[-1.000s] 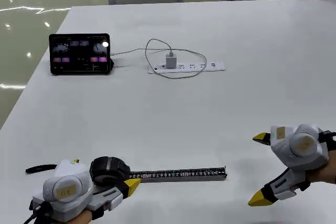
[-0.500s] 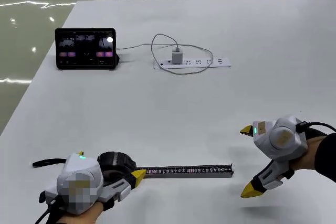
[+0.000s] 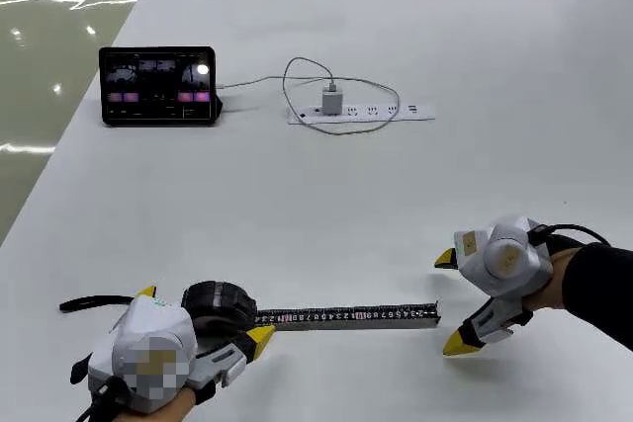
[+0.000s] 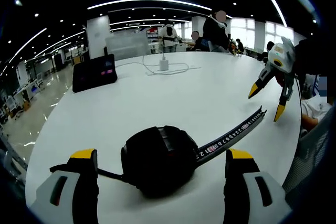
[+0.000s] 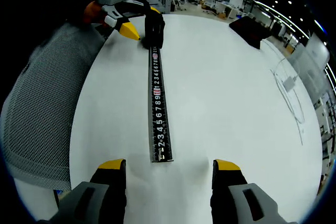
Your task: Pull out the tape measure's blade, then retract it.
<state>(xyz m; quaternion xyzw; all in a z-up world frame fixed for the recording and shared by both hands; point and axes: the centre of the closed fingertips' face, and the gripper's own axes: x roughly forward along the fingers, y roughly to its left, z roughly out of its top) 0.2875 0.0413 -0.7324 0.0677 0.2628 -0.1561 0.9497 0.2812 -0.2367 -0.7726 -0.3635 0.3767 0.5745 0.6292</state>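
The left gripper (image 3: 203, 313) stands at the near left of the table (image 3: 326, 205). Its jaws are spread on both sides of the tape case (image 3: 220, 305). In the left gripper view a small gap shows on each side, so it does not pinch the case. The case lies flat and the blade (image 3: 346, 316) is already out. It lies straight on the table and runs to the right, the same length as a second ago.

What has changed is the right gripper (image 3: 448, 303). It was well apart from the blade's end (image 3: 435, 312), and it has come in to just beside it. Its jaws are spread too and hold nothing (in its own view the end lies between them, a little ahead).

I judge that the pulling part is mostly done. The right gripper is probably coming to take the end, either to pull more or to guide the blade back. Nobody holds the case firmly, so it may slide.
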